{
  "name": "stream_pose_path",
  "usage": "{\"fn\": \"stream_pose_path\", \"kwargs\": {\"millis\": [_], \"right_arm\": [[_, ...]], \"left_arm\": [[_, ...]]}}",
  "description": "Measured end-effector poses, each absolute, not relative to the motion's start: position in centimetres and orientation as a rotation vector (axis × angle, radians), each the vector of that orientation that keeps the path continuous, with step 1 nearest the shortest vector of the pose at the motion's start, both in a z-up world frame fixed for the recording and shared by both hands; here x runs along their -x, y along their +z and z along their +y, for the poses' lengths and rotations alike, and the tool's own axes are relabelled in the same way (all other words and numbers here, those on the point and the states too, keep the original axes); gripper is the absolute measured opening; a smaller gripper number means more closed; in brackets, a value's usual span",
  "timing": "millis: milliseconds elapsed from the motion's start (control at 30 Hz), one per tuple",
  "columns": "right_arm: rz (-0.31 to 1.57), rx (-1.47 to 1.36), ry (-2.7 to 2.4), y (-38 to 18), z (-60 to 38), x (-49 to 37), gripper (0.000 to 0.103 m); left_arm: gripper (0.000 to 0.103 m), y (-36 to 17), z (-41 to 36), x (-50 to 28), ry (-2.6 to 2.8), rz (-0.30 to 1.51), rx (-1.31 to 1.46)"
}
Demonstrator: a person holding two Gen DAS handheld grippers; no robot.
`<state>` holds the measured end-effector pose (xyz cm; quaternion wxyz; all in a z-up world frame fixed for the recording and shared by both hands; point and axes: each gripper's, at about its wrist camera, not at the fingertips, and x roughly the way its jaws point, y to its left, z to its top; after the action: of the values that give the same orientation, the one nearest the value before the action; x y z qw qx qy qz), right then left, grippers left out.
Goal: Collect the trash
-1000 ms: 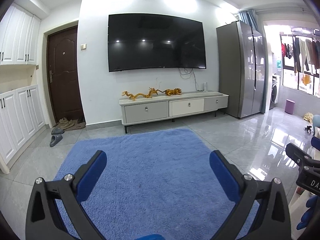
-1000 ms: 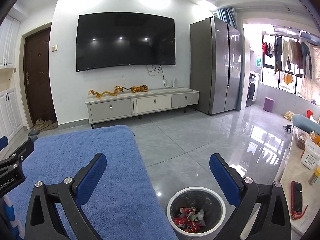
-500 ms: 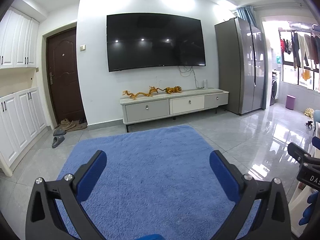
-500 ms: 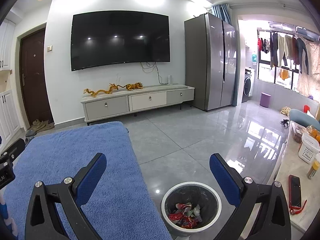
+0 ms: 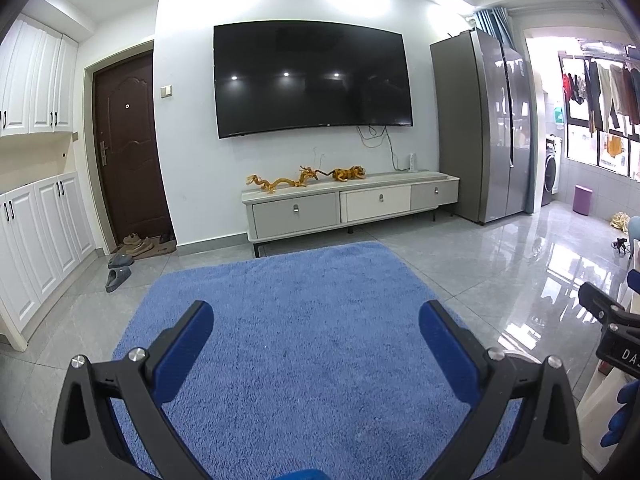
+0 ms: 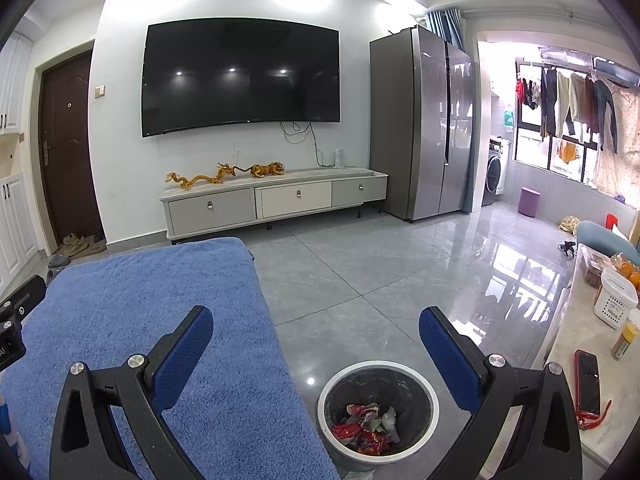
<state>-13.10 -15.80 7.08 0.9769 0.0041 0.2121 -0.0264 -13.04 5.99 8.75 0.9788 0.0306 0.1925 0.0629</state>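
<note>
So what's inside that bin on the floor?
The bin has a dark liner and a small heap of crumpled wrappers, mostly red. Anything beneath the heap is covered.

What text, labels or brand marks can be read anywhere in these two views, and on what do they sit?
"DA": white letters on the right claw's black body at the left view's edge, cut off by the frame.
A white letter fragment on the left claw's body in the right view: too cropped to read.
Printed label on the white container on the table: too small to read.
TV and fridge: no legible marks.
</note>
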Motion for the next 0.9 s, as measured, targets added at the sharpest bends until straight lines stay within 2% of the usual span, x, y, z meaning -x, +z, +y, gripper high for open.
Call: {"fn": "stream_pose_path", "kwargs": {"millis": [500,900], "right_arm": [[0.401,-0.012,-0.040,7.7,-15.6,14.0,0.103],[0.443,-0.015,-0.015,6.6,-14.6,12.2,0.103]], "left_arm": [[0.103,10.0,7.0,14.5,0.162,0.351,-0.061],[0.103,8.9,6.8,13.0,0.125,0.417,-0.081]]}}
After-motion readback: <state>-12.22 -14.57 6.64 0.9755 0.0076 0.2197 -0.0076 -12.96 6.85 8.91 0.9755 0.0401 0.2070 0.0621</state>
